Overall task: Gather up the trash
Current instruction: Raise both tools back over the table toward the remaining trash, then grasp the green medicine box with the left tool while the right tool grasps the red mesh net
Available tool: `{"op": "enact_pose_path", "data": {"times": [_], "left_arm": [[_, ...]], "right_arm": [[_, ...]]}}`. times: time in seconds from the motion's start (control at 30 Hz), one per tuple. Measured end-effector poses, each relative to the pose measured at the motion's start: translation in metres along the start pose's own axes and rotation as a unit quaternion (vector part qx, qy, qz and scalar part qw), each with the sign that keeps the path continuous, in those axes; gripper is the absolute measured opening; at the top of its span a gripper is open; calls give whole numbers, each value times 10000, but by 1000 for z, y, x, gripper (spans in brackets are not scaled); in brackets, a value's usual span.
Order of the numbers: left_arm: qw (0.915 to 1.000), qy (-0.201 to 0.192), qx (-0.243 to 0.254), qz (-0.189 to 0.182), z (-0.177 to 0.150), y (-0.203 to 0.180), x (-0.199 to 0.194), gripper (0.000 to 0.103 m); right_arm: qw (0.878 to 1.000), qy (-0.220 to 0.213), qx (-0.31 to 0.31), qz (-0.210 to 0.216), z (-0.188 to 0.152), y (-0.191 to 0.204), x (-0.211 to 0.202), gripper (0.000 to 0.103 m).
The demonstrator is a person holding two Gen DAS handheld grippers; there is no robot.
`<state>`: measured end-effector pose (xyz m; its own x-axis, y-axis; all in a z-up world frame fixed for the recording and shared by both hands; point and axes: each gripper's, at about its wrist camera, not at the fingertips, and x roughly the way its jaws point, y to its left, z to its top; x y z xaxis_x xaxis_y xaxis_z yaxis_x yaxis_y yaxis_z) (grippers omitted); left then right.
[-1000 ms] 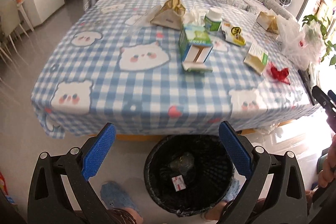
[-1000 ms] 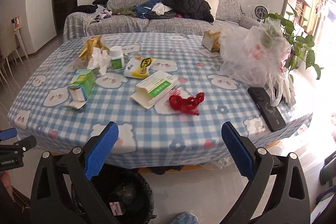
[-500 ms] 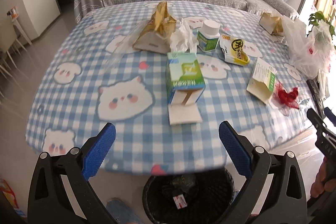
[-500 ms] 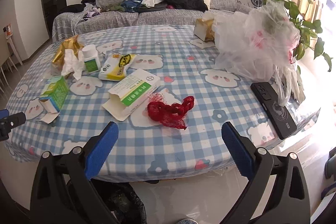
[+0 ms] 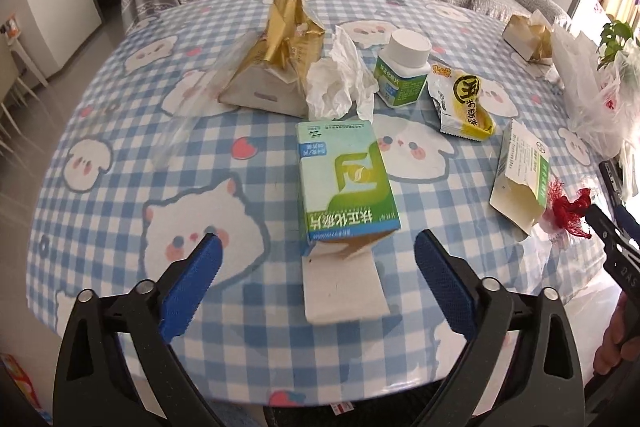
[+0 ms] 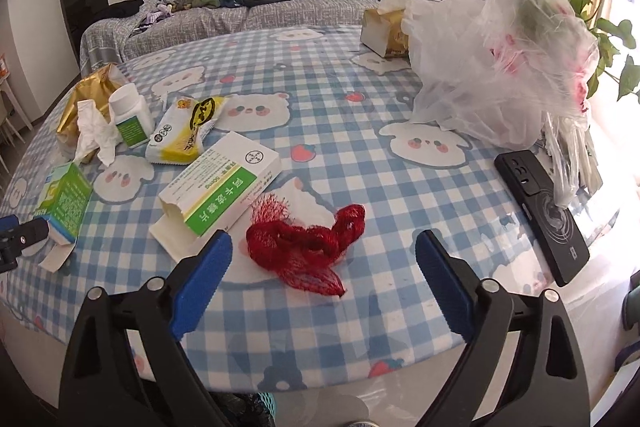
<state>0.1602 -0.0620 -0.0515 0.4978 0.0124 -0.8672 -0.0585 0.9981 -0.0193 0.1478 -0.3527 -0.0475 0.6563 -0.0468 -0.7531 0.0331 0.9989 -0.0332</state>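
While both grippers hang spread wide over the near edge of the blue-and-white checked tablecloth (image 5: 120,187), nothing is yet picked up, so I judge the step in hand to be the approach to the first pieces of trash. The left gripper (image 5: 316,267), its blue pads apart and empty, points at the green-and-white cardboard medicine box (image 5: 344,183), which lies flat on the cloth with its end flap torn open toward the fingers. The right gripper (image 6: 322,263), equally released, frames the crumpled red mesh net (image 6: 308,247), which lies just beside the long white-and-green carton (image 6: 220,195) with its open end.

Farther back on the table lie a crumpled white tissue (image 5: 340,83), a torn gold foil bag (image 5: 280,55), a white-capped green-labelled bottle (image 5: 404,71) and a yellow-and-white snack wrapper (image 5: 460,99). A black phone (image 6: 540,215) rests near a heap of clear plastic bags (image 6: 500,67) on the right side and is probably not trash.

Next, each gripper likely needs to lower until its pads straddle its target, then close: the box across its narrow width, the net by its bunched middle. The soft net may snag or slip, so a deep bite seems wise.
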Motion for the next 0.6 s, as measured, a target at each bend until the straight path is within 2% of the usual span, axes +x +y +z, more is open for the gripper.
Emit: {"op": "enact_pose_path", "data": {"times": [0.33, 0.6], "left_arm": [[9999, 81, 69, -117, 14, -3, 22, 88], [9996, 227, 84, -142, 17, -5, 41, 74]], "right_arm": [[9987, 310, 389, -145, 11, -4, 30, 80], [9973, 573, 448, -86, 8, -2, 46, 65]]}}
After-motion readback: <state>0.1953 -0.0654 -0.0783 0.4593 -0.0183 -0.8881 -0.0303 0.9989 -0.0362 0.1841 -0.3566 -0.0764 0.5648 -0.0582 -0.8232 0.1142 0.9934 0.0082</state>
